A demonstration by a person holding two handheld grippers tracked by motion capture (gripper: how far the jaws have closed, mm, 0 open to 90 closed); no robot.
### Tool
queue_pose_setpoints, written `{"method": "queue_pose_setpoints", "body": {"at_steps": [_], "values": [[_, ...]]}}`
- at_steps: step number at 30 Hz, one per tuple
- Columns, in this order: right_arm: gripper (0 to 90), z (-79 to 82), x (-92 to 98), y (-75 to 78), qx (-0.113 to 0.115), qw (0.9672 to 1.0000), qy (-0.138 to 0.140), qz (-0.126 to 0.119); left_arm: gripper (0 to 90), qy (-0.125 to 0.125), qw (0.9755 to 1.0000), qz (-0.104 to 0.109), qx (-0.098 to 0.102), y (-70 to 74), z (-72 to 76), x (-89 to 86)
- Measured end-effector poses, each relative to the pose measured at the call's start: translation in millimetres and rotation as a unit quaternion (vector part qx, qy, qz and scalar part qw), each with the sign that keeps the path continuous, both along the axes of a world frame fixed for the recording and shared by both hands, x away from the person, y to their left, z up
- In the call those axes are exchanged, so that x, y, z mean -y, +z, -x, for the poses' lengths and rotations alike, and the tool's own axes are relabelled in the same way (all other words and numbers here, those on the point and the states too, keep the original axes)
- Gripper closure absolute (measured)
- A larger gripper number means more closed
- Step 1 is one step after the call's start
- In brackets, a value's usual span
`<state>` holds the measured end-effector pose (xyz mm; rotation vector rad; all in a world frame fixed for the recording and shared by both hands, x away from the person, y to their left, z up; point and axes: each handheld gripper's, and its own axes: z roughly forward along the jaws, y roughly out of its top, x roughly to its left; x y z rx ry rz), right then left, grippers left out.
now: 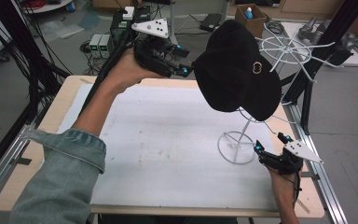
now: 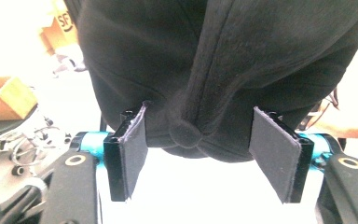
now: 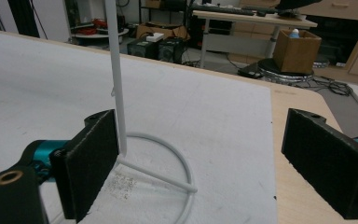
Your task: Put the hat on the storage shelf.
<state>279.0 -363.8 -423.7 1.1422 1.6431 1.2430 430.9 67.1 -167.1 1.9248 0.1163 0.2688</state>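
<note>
High view: left tongs [image 1: 184,59] stand wide beside the black cap [image 1: 235,70], now hung on the wire stand [image 1: 237,147] near the tabletop's right edge; right tongs [image 1: 271,142] gape by its base. Next: withdraw clear.

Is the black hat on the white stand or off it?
On. The black hat sits atop the white stand, above the table, and the open left gripper isn't gripping it.

A robotics lab: black cable bundles [image 1: 9,51], power units [image 1: 100,44] on the floor, cluttered workbenches [image 3: 251,18] behind.
</note>
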Motion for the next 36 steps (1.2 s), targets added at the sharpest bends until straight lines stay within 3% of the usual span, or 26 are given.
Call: {"method": "queue_pose_setpoints", "body": {"at_steps": [3,5,10,12,19,27,36], "values": [[10.3,-0.3,-0.4,-0.2,0.001,1.0,0.0,-0.004,33.8,0.014,0.9999,0.007,0.007,5.0,4.9,-9.4],[10.2,-0.2,-0.3,0.3,-0.002,1.0,0.0,-0.001,33.1,0.024,0.9993,0.027,0.012,6.2,9.1,-18.9],[10.2,-2.4,-2.4,0.3,0.0,1.0,0.003,0.002,31.3,0.051,0.9983,0.02,0.016,4.8,15.6,-42.9],[10.2,-3.1,-3.5,0.3,-0.001,1.0,0.003,-0.001,30.7,0.058,0.9977,0.031,0.019,3.6,18.4,-54.3],[10.2,-5.4,-4.6,0.4,-0.002,1.0,0.004,-0.004,27.5,0.105,0.993,0.049,0.023,-4.4,32.1,-89.5],[10.2,-3.9,-4.6,0.6,-0.004,1.0,0.005,-0.003,21.5,0.184,0.9804,0.054,0.045,-24.3,55.1,-124.2],[10.2,-3.6,-4.3,0.8,-0.003,1.0,0.002,-0.001,18.3,0.235,0.9686,0.07,0.037,-65.7,77.6,-151.2]]}}
